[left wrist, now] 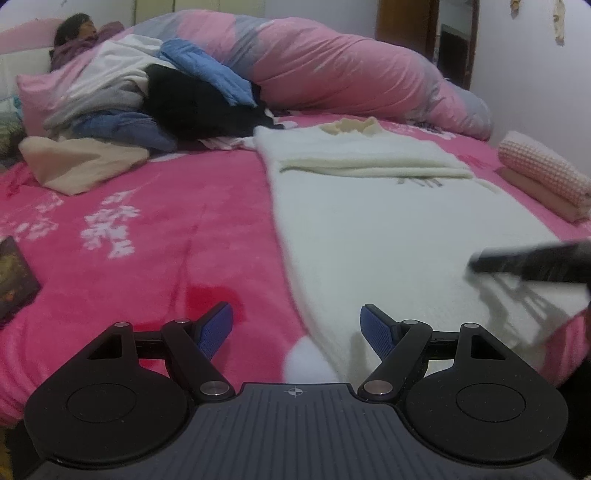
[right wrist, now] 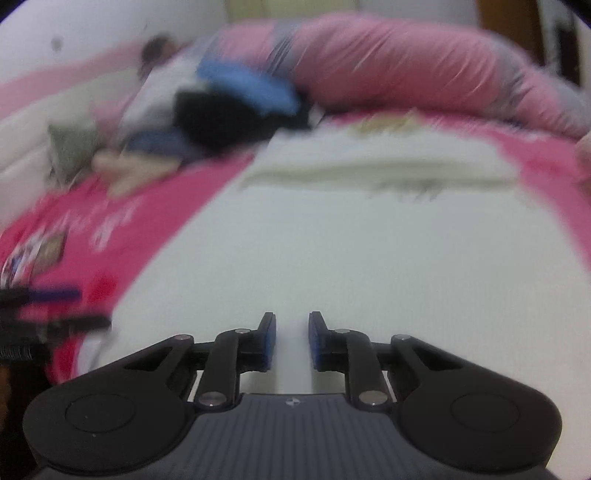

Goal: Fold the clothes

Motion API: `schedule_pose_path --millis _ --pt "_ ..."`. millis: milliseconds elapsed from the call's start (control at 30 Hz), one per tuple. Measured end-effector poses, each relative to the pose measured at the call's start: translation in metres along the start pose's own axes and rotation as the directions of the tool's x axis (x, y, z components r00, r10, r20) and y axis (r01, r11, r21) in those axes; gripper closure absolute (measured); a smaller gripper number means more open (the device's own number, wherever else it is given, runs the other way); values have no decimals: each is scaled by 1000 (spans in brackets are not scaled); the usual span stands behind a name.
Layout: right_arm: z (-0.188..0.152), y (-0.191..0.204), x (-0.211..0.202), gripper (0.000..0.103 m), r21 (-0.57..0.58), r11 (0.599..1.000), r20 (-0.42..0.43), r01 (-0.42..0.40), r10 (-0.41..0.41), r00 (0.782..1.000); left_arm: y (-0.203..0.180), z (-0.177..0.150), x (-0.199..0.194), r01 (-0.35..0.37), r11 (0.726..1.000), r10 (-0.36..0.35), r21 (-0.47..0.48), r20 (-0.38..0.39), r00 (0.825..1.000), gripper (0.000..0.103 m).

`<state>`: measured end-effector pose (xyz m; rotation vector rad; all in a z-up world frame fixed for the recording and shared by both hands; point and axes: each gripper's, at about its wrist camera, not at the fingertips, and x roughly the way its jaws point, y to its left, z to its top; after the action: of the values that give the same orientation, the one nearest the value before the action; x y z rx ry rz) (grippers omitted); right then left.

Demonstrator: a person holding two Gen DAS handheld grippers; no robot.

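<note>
A white knit sweater (left wrist: 388,229) lies flat on the pink bed cover (left wrist: 147,221), with one part folded across its upper body (left wrist: 369,166). My left gripper (left wrist: 295,314) is open, low over the sweater's near left edge, and nothing sits between its blue pads. In the blurred right wrist view, my right gripper (right wrist: 292,321) hovers over the sweater (right wrist: 351,240) with only a narrow gap between its pads. I see no fabric pinched in that gap. The right gripper (left wrist: 480,262) also shows as a dark blur above the sweater's right edge, casting a shadow on it.
A heap of black, blue and white clothes (left wrist: 147,103) lies at the back left. A rolled pink duvet (left wrist: 351,66) runs along the far side. A folded pink waffle cloth (left wrist: 543,177) sits right. A person (left wrist: 74,33) lies far left. A book (left wrist: 14,277) rests at the left edge.
</note>
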<state>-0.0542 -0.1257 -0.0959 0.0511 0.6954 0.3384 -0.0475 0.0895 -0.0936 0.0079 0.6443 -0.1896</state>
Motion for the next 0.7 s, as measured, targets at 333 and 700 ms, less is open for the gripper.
schedule_pose_path --millis 333,700 --pt "-18 61 -32 86 -228 959 -50 -169 161 986 36 -4 -9 -33 997 33 -67 -1 999 26" --pt "-7 52 26 85 -181 967 -38 -178 173 984 54 -3 -23 -30 991 36 -130 40 999 26"
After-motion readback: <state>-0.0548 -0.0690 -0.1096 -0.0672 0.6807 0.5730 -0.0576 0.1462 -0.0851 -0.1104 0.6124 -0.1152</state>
